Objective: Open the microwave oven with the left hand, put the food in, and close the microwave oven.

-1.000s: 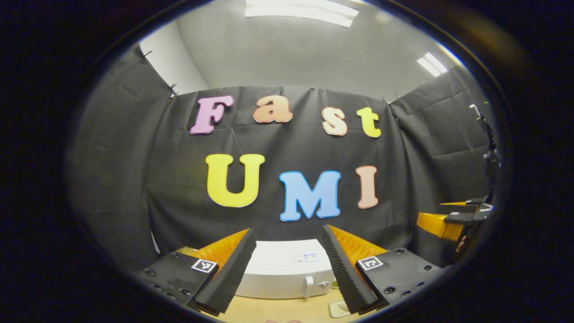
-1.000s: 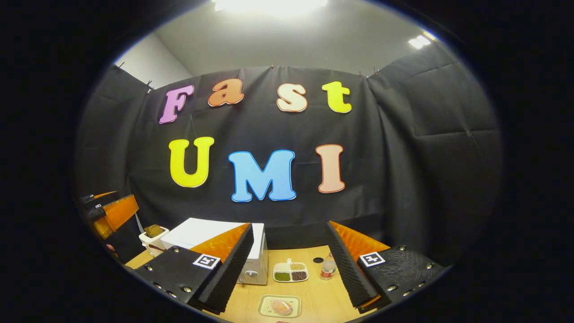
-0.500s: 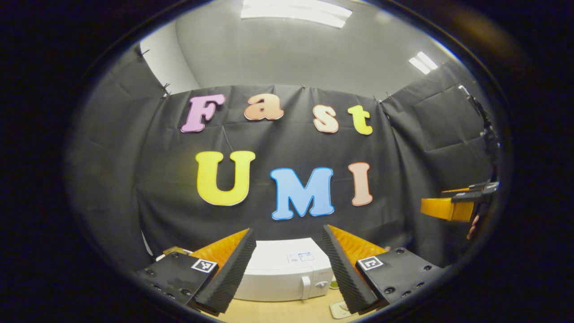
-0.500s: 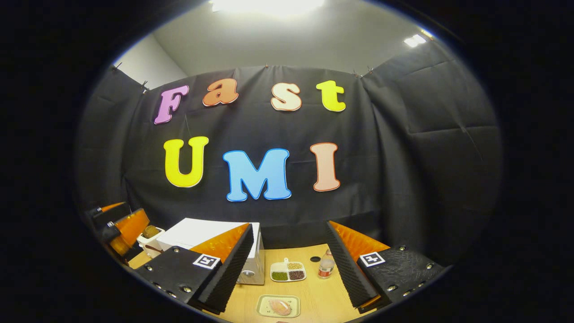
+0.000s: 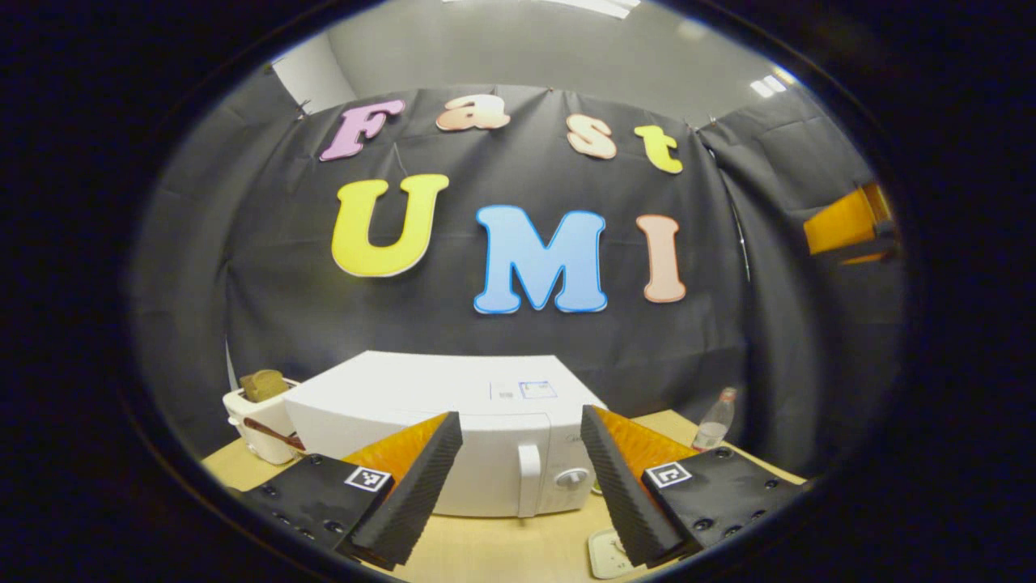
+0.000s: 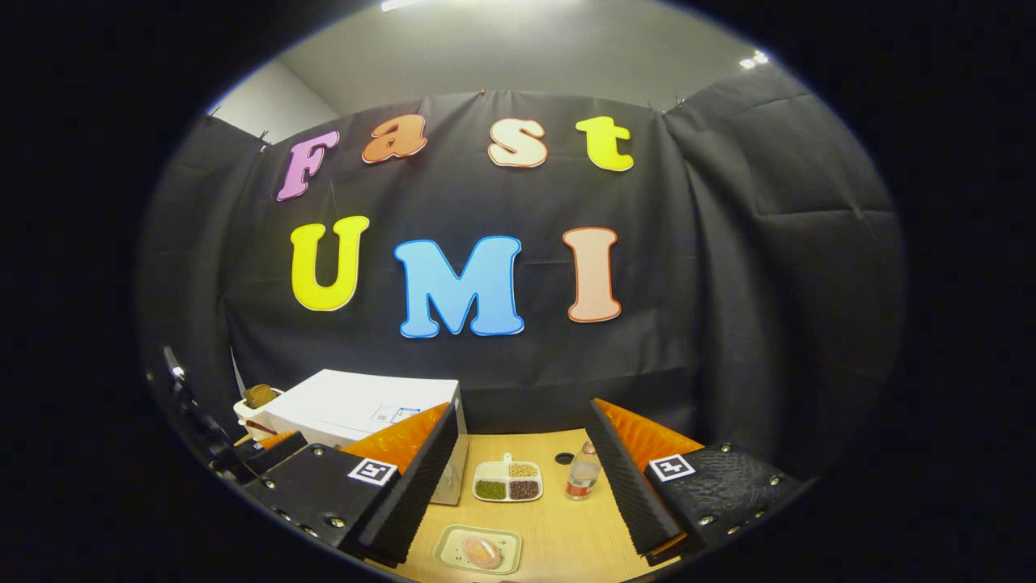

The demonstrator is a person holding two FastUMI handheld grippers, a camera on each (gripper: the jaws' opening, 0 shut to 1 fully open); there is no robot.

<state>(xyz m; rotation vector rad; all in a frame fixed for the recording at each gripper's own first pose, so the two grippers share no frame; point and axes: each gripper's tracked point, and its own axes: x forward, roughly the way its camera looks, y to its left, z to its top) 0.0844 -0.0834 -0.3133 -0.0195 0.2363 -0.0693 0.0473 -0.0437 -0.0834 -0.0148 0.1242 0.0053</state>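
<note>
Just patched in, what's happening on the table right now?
A person holds a gripper in each hand. The left gripper hangs open in front of the white microwave, its jaws to either side of the door handle without touching it; the door is shut. The right gripper is open and empty above the table, where the food lies on its small tray beside a sectioned dish and a bottle.

Hand-held gripper point(image 5: 522, 478) spread wide, closed white microwave point(image 5: 453, 433) just ahead
</note>
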